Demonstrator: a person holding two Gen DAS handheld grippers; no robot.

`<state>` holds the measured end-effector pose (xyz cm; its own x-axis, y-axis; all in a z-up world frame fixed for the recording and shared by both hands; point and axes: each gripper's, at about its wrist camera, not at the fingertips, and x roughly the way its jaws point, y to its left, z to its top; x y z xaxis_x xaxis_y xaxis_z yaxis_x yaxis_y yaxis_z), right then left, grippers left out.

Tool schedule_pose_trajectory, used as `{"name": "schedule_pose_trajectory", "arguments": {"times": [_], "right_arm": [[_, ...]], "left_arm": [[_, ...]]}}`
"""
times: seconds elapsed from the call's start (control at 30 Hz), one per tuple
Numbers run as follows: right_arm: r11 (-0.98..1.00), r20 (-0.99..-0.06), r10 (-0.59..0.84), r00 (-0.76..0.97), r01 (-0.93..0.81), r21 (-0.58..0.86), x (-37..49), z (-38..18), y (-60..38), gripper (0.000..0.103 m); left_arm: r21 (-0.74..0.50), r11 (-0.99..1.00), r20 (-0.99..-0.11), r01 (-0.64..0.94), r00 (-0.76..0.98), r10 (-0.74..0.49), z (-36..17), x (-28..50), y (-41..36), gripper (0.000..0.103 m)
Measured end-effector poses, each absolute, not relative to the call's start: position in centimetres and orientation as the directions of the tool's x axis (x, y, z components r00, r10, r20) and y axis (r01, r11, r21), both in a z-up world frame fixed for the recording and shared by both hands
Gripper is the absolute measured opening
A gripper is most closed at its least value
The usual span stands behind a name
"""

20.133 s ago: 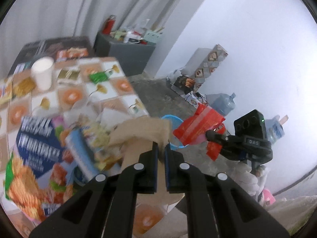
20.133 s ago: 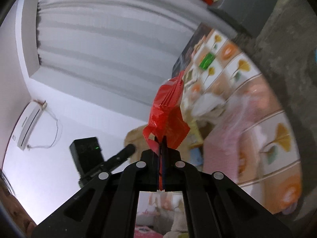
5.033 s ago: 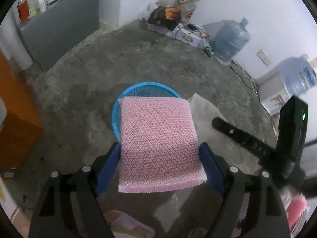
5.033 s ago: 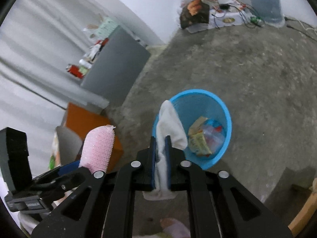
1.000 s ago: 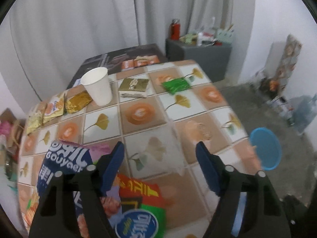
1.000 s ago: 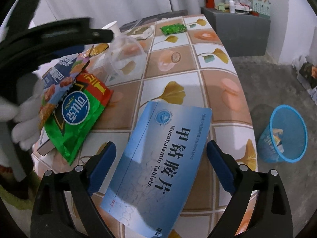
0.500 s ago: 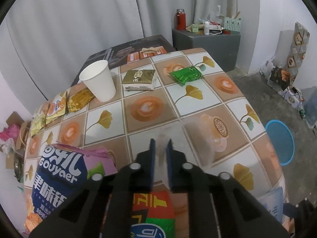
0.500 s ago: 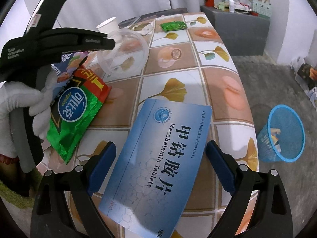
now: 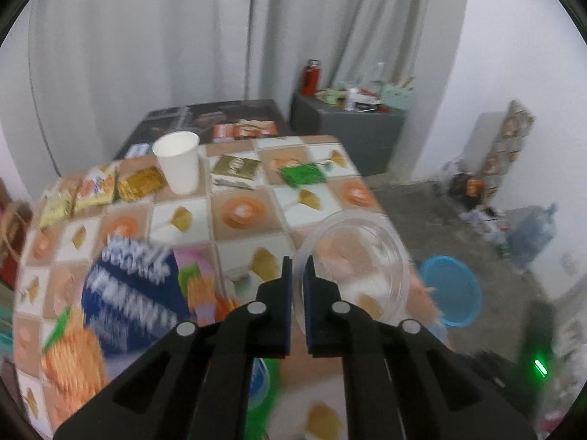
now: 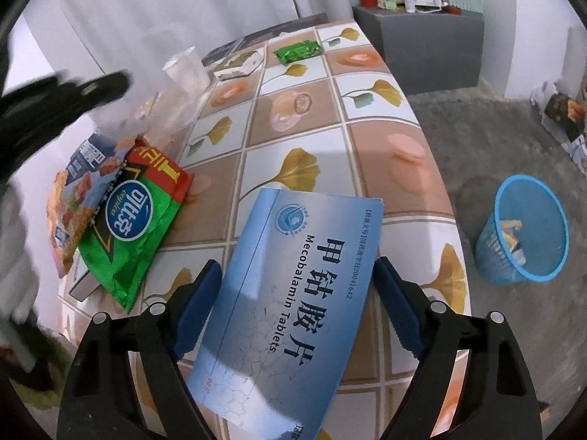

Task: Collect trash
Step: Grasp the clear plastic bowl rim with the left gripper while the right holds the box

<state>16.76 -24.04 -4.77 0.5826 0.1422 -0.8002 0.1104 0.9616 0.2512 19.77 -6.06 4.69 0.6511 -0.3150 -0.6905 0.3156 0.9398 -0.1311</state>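
My left gripper (image 9: 298, 273) is shut on the rim of a clear plastic cup (image 9: 356, 256), which hangs tilted above the tiled table (image 9: 238, 234). The right wrist view shows that gripper (image 10: 110, 84) and the cup (image 10: 176, 69) blurred at upper left. My right gripper (image 10: 299, 278) points down at a blue medicine box (image 10: 293, 293) lying near the table's front edge. Its jaws are closing, with the box between them and the pads close beside its two long edges. A blue mesh bin (image 10: 491, 253) with some trash inside stands on the floor to the right.
A green and red snack bag (image 10: 135, 220) and a blue snack bag (image 9: 128, 293) lie left of the box. Farther back are a white paper cup (image 9: 178, 161), a green packet (image 9: 302, 174) and gold packets (image 9: 236, 165). A grey cabinet (image 9: 348, 124) stands behind. A gloved hand (image 10: 11, 220) is at the left edge.
The left gripper went from open to shut on the clear cup's rim and rose with it. The right jaws have narrowed around the blue box.
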Motion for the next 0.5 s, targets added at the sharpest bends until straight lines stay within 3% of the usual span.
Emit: {"name": "schedule_pose_trajectory", "arguments": {"times": [0.27, 0.5], "right_arm": [[0.947, -0.792, 0.205, 0.576, 0.088, 0.309, 16.6, -4.6, -24.7, 0.081], [0.959, -0.797, 0.178, 0.578, 0.080, 0.272, 15.9, -4.0, -23.9, 0.085]], "left_arm": [[-0.239, 0.909, -0.730, 0.342, 0.554, -0.400, 2.9, 12.7, -2.0, 0.005], [-0.245, 0.933, -0.764, 0.264, 0.541, -0.353, -0.3, 9.3, 0.3, 0.005]]}}
